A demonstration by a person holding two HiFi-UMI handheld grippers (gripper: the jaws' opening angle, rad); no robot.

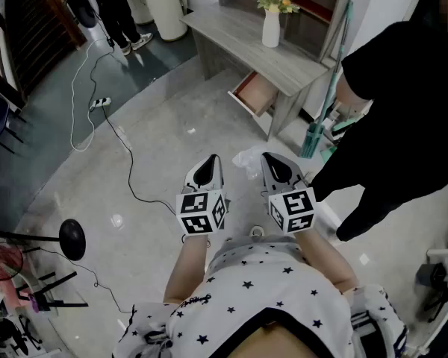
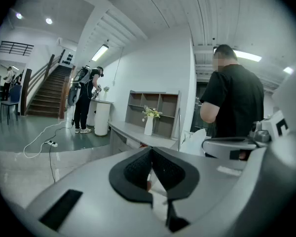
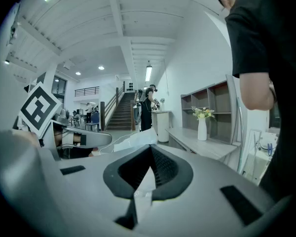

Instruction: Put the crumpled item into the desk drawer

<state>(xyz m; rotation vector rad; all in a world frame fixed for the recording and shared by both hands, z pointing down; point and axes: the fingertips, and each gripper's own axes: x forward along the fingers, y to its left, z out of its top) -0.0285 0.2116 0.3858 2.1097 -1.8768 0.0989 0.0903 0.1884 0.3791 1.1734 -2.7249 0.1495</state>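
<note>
crumpled item (image 1: 246, 159) pinched in right gripper (image 1: 269, 157) fingers; left gripper (image 1: 212, 159) fingers closed; drawer (image 1: 254, 94) open.

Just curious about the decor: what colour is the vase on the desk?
White. The vase shows best in the head view.

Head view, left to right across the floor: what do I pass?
In order: black round stand base, white power strip, left tool, white crumpled plastic item, right tool, person in black clothing.
</note>
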